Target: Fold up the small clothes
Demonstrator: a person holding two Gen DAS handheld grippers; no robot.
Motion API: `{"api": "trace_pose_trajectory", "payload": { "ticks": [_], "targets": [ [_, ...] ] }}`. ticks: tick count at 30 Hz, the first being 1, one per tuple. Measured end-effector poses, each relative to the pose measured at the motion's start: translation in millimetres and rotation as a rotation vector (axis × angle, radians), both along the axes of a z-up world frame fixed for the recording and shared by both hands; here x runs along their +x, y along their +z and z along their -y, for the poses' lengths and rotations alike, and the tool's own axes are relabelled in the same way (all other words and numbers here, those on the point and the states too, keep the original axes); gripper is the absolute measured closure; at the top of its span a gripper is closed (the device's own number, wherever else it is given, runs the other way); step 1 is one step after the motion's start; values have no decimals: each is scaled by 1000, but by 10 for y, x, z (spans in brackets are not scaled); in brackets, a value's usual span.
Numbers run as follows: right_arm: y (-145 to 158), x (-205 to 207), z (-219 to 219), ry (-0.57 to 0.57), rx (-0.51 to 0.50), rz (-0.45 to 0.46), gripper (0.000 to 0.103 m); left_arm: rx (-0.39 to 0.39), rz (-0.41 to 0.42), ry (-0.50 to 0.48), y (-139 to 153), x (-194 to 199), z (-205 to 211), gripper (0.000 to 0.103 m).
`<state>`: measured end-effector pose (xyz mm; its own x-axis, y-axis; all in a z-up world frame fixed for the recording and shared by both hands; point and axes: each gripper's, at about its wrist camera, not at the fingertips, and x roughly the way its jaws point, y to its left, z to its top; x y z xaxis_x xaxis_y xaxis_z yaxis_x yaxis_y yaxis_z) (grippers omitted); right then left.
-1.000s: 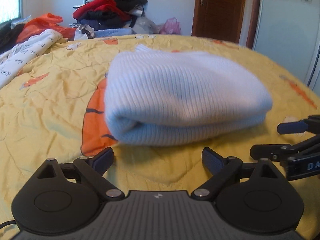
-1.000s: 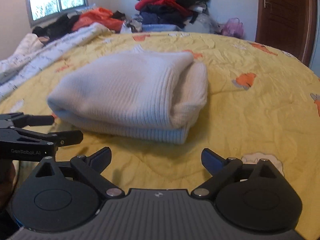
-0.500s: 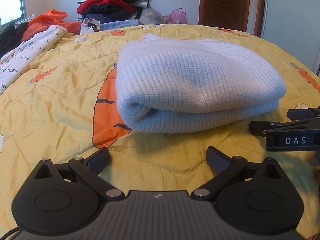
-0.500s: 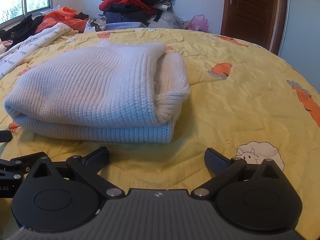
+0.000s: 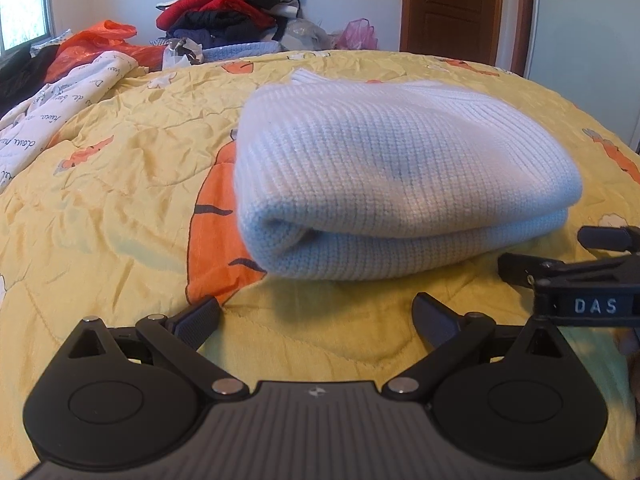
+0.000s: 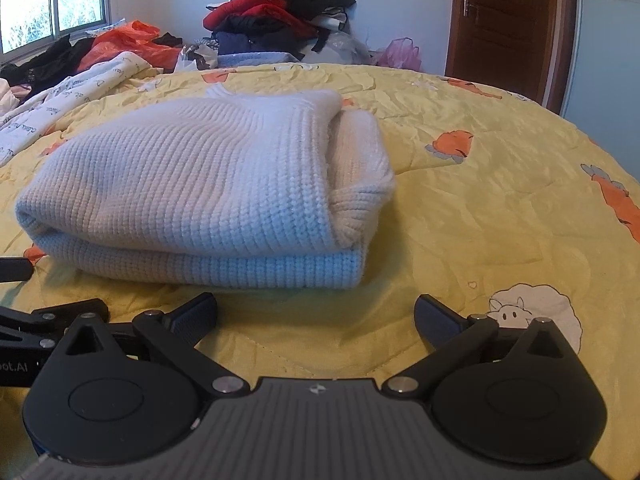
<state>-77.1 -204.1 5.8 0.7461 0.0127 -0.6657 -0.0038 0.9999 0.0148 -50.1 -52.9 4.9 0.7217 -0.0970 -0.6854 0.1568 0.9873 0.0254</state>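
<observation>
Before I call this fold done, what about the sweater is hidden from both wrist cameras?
- Sweater far edge: both views, hidden by its own bulk.
- Inner layers, tucked sleeves: both views, covered by the top fold.
- Underside on the bedspread: unseen.
- Right gripper: left wrist view, cut off by the frame edge.

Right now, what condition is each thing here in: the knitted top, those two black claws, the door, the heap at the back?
White ribbed knit sweater: folded into a thick bundle, lying on the yellow quilt.
Left gripper: open, empty.
Right gripper: open, empty.
Brown wooden door: shut.
Pile of red and dark clothes: heaped, unfolded.
</observation>
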Motion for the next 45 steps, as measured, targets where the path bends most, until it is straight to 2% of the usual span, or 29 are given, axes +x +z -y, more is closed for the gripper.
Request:
{"api": "trace_pose_trajectory", "payload": {
  "ticks": [7,45],
  "targets": [
    [-24,-13,-1,-5,-2,10,0,-14,44,1,-59,-39,-51,0],
    [-42,-10,-2,-5,-1,15,0,-17,46,-6,-74,-33,-84,0]
  ]
}}
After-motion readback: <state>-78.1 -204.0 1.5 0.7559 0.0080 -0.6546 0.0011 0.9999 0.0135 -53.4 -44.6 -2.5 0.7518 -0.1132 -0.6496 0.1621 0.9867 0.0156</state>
